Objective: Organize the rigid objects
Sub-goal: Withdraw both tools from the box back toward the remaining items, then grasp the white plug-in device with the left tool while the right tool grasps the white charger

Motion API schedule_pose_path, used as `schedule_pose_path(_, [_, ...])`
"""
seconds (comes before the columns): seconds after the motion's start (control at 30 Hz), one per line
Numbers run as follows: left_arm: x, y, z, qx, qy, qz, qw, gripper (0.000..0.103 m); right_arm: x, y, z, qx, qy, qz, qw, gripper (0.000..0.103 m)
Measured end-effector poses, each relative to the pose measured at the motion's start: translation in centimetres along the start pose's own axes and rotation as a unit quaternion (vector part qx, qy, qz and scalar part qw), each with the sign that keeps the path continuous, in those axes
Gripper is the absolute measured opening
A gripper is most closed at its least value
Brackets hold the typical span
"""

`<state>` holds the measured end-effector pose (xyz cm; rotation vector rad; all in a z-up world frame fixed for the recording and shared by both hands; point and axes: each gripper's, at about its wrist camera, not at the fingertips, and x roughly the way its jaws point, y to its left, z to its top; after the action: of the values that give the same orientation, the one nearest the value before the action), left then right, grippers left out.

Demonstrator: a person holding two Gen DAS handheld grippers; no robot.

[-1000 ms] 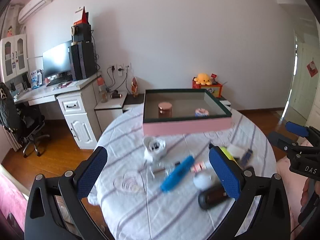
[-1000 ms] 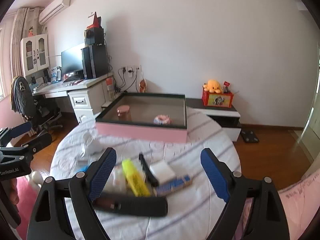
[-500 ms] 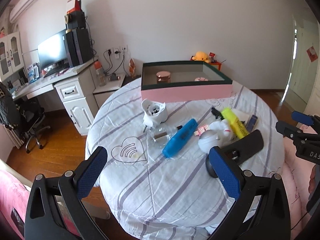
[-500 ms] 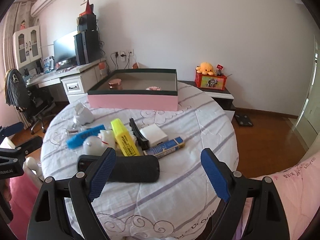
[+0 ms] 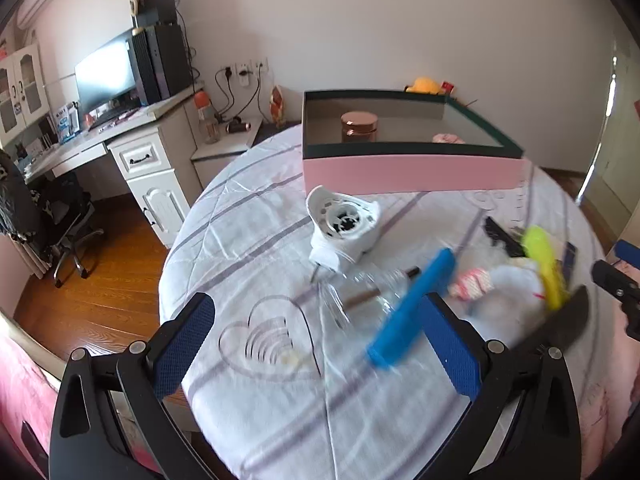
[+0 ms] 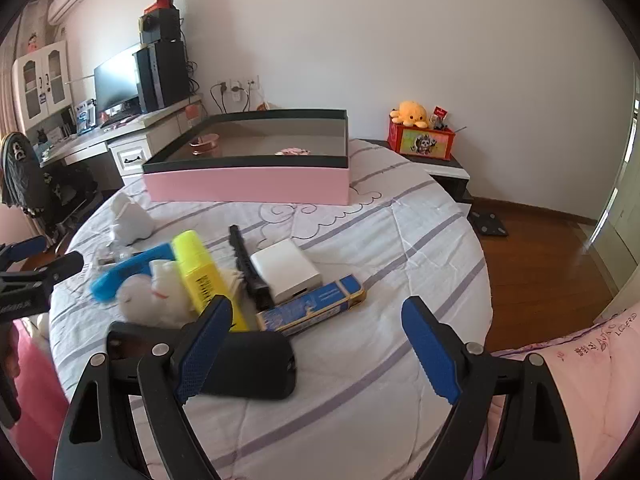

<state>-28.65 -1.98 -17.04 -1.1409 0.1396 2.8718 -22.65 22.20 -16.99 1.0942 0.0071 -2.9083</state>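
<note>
A pink box (image 5: pixel 412 170) (image 6: pixel 248 182) with a dark rim stands at the far side of the round table; a copper-lidded jar (image 5: pixel 359 126) and a small pink item lie inside. Loose items lie in front: a white cap-like piece (image 5: pixel 344 228), a blue bar (image 5: pixel 412 308) (image 6: pixel 128 270), a yellow highlighter (image 6: pixel 202 276), a white box (image 6: pixel 286 268), a blue carton (image 6: pixel 312 310), a black case (image 6: pixel 240 364). My left gripper (image 5: pixel 320 348) is open over the table's near edge. My right gripper (image 6: pixel 316 348) is open above the black case and carton.
The table wears a striped white cloth (image 6: pixel 400 240). A desk with a monitor (image 5: pixel 108 76) and an office chair (image 5: pixel 60 216) stand at the left. A low cabinet with a red box and yellow plush (image 6: pixel 420 132) stands at the back right. Pink bedding (image 6: pixel 580 380) is near right.
Both grippers have moved in closer to the table, so the objects loom larger. Both stay open and empty. The objects have not moved.
</note>
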Motion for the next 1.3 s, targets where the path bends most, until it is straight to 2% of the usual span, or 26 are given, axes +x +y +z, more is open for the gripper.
schedule_pose_path(0.47, [5.6, 0.0, 3.1, 0.013, 0.025, -0.006, 0.9996, 0.103, 5.8, -0.6, 1.9, -0.025, 0.052, -0.002, 0.998, 0.088])
schedule_pose_path(0.73, [7.6, 0.1, 3.7, 0.025, 0.038, -0.012, 0.9989, 0.102, 7.3, 0.6, 2.8, -0.06, 0.078, 0.028, 0.995, 0.088])
schedule_pose_path(0.93, [8.1, 0.4, 3.3, 0.018, 0.044, -0.021, 0.9987, 0.1, 8.7, 0.3, 3.6, -0.061, 0.099, 0.053, 0.992, 0.087])
schedule_pose_path(1.1, [8.0, 0.4, 3.4, 0.021, 0.043, -0.019, 0.9986, 0.1, 9.1, 0.2, 3.9, -0.085, 0.111, 0.034, 0.99, 0.081])
schedule_pose_path(1.2, [8.0, 0.4, 3.3, 0.02, 0.041, -0.019, 0.9988, 0.1, 9.5, 0.4, 3.3, -0.099, 0.131, 0.036, 0.986, 0.07])
schedule_pose_path(1.27, [8.1, 0.4, 3.4, 0.02, 0.043, -0.021, 0.9987, 0.1, 9.6, 0.4, 3.2, -0.093, 0.126, 0.05, 0.986, 0.057])
schedule_pose_path(1.3, [8.2, 0.3, 3.4, 0.02, 0.043, -0.022, 0.9986, 0.1, 9.7, 0.4, 3.3, -0.09, 0.125, 0.055, 0.987, 0.055])
